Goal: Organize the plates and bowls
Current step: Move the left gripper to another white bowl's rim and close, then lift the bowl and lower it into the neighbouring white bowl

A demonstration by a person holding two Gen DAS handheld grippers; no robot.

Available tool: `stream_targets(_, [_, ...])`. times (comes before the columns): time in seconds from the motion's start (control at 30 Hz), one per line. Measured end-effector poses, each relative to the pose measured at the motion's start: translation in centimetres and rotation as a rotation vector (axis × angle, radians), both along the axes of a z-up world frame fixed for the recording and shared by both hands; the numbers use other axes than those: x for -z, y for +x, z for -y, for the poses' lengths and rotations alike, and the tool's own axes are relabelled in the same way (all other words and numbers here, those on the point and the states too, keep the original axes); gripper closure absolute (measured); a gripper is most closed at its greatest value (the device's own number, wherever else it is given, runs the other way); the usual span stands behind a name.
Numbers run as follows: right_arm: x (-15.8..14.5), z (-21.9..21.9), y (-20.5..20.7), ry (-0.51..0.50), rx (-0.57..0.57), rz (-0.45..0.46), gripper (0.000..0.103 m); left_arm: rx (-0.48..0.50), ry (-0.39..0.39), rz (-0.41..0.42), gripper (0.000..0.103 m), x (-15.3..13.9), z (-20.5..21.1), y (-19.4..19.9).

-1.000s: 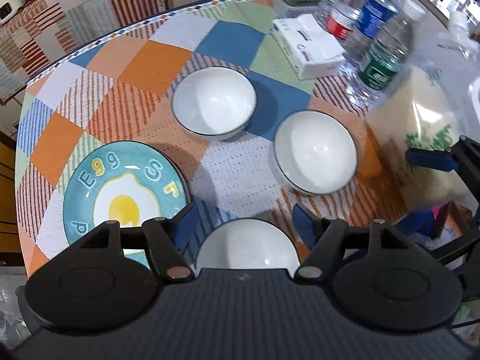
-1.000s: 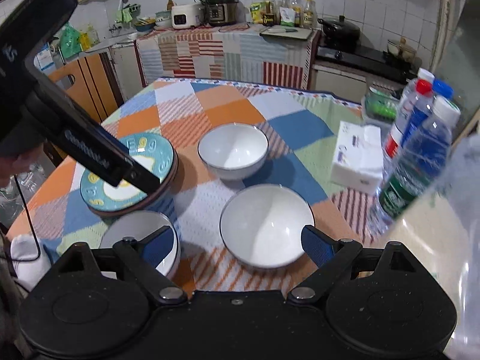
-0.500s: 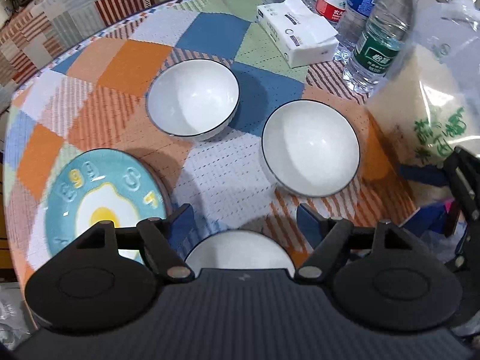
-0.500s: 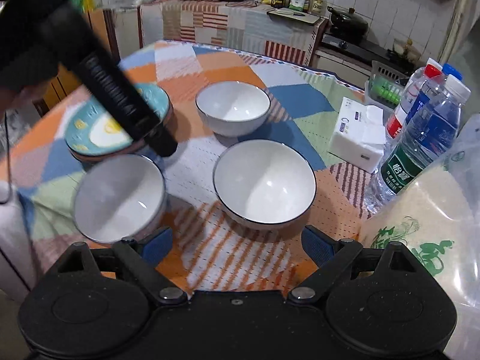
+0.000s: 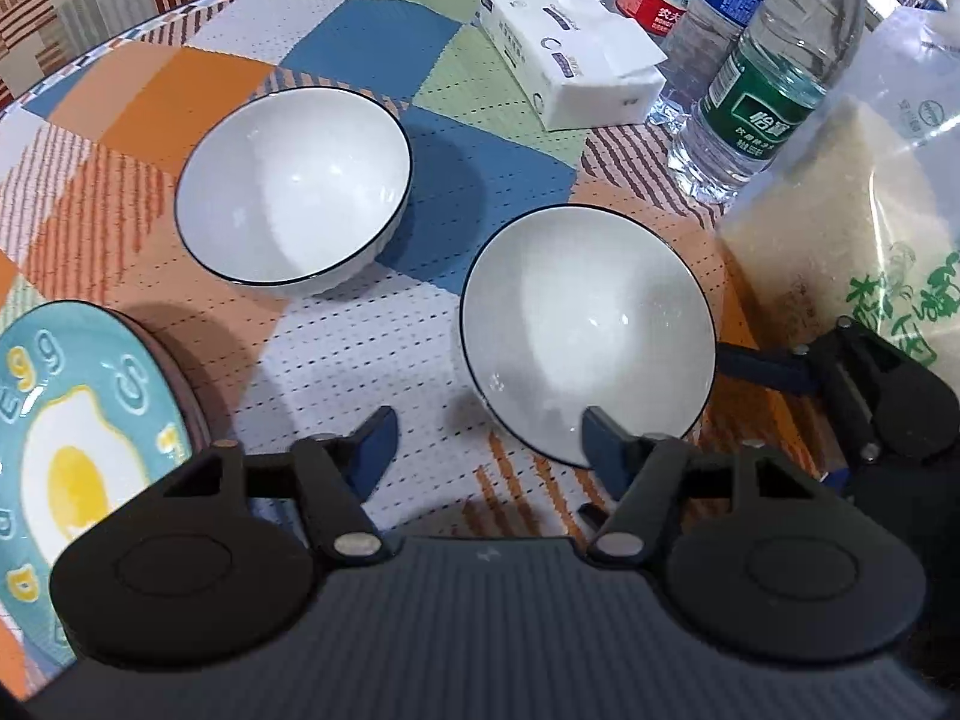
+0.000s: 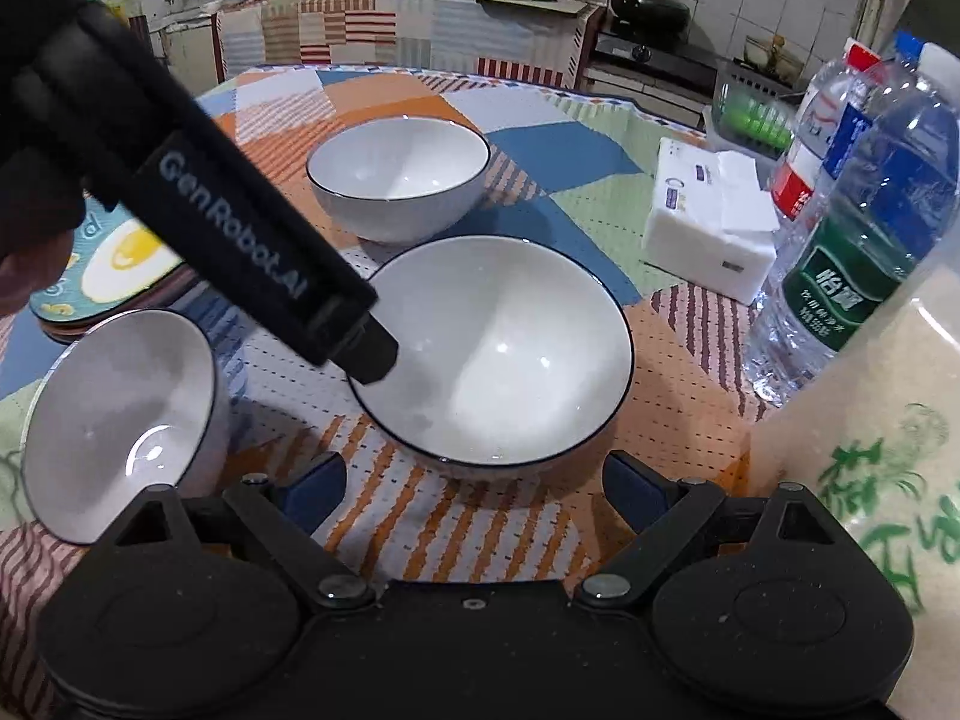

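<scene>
Three white bowls, all empty: wide bowl (image 6: 498, 354) central, deep bowl (image 6: 399, 177) beyond it, tilted bowl (image 6: 123, 420) left of it. Egg plate (image 5: 72, 450) further left. Left gripper (image 5: 489, 438) and right gripper (image 6: 474, 489) fingers apart, gripping nothing.

Three white bowls: far one (image 6: 399, 177), middle one (image 6: 498, 351), near-left one (image 6: 120, 414). One egg-print plate (image 6: 114, 264), possibly others stacked beneath; count unclear. Three water bottles (image 5: 762, 96). One tissue pack (image 5: 570, 75). One bag of rice (image 5: 840, 228). Two grippers (image 6: 474, 489).
</scene>
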State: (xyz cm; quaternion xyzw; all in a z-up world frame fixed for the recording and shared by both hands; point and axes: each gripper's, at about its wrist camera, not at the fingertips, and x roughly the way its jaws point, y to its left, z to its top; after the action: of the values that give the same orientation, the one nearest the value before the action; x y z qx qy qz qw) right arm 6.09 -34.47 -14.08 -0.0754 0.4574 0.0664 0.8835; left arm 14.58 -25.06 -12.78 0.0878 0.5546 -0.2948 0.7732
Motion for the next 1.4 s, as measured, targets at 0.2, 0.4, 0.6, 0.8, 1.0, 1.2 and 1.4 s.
stream_targets(0.2, [1.3,0.8,1.5,0.053,0.032,-0.015,0.009,-0.020,-0.044,-0.057,0.082,1.5,0.1,0.8])
stream_targets(0.4, [2.4,0.8,2.0,0.068,0.019,0.012,0.011,-0.017,-0.031,-0.050,0.085,1.8,0.6,0.7])
stream_targets(0.6, [2.2,0.9,1.2,0.084,0.010,0.026,0.011,0.004,-0.024,-0.061,0.084,1.1,0.6,0.2])
stream_targets(0.8, [0.4,0.6,0.6,0.085,0.011,0.041,0.011,0.024,-0.029,-0.071,0.084,-1.2,0.1,-0.1])
stream_targets(1.0, [-2.5,-0.4,-0.3,0.089,-0.009,0.069,0.011,0.041,-0.030,-0.043,0.083,-4.7,-1.1,-1.0])
stream_targets(1.2, [-5.3,-1.9,-0.4,0.055,-0.057,0.143,0.011,-0.024,-0.040,0.005,0.083,-7.7,-2.7,-1.3])
stream_targets(1.4, [-7.4,-2.6,0.9,0.054,-0.109,0.214,0.011,-0.060,-0.052,0.065,0.083,-10.4,-4.1,-0.4])
